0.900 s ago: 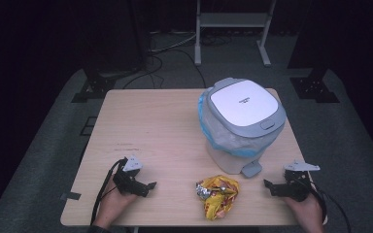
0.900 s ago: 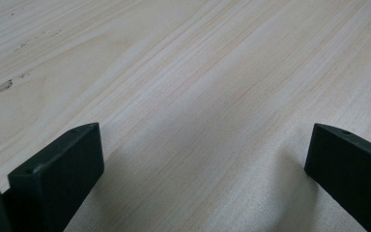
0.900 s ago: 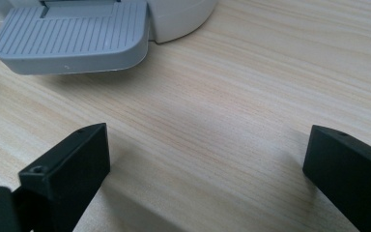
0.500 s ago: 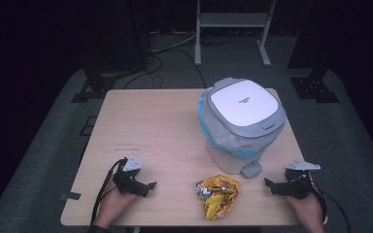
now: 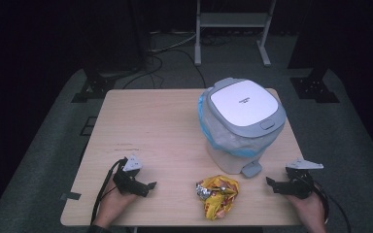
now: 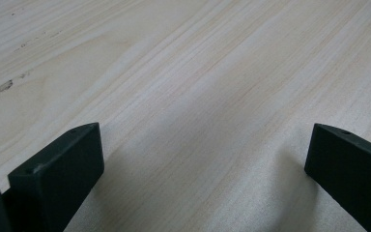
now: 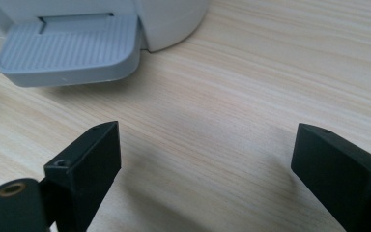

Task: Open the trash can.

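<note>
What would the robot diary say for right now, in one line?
left gripper: open, empty | right gripper: open, empty, facing bin pedal | crumpled wrapper: on table, untouched | bin: lid shut

A pale wooden surface (image 5: 155,126) stands on grey carpet (image 5: 53,160); beyond its far edge, a metal stand (image 5: 233,22) and black cables (image 5: 167,53).

- Crumpled snack wrapper (image 5: 217,194) on table (image 5: 150,126), between the two sets of jaws.
- Pedal bin (image 5: 240,124) behind wrapper; its pedal (image 7: 70,48) just ahead-left of right gripper (image 7: 205,169) jaws.
</note>
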